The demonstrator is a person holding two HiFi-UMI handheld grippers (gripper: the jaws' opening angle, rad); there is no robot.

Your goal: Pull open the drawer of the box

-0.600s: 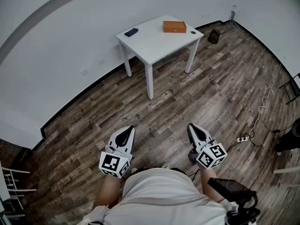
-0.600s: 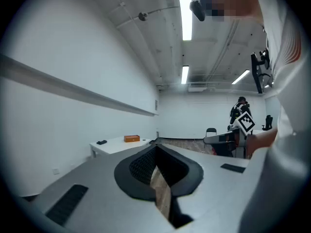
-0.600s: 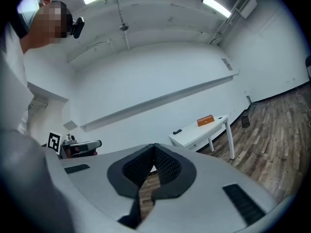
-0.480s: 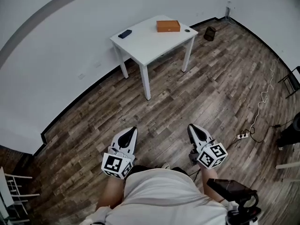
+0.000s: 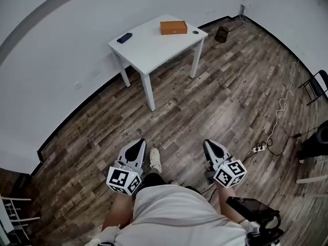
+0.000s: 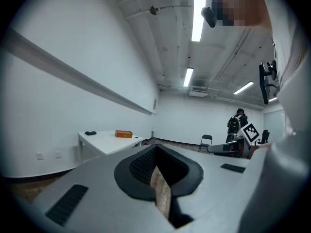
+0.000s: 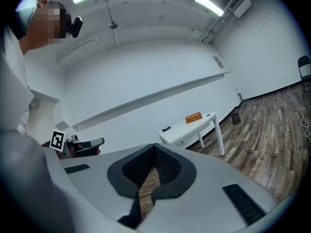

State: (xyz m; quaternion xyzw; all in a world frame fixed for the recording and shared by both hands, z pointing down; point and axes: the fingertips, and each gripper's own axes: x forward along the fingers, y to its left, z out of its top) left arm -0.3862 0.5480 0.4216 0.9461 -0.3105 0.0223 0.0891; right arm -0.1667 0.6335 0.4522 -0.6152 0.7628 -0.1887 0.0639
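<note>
Holding position, both grippers low over the wooden floor (image 5: 215, 101), side by side and pointing roughly level.

Left gripper (image 5: 139, 143): fingers closed tip to tip, nothing between them.

Right gripper (image 5: 207, 143): fingers likewise pressed together, empty.

A pale shoe (image 5: 155, 159) sits on the floor between the two grippers, just beside the left fingers.

Orange box (image 5: 173, 27): well ahead of both pairs of fingers, far out of contact, lying flat on a white counter (image 5: 154, 47) that stands against the wall. From the left gripper view the box appears ahead and to the left of the fingertips; from the right gripper view, ahead and to the right. Its drawer is too small to make out.

A dark flat object (image 5: 124, 37) lies on the counter, left of the box and apart from it.

A power strip (image 5: 258, 148) with a white cable lies on the floor to the right of the right fingers.
</note>
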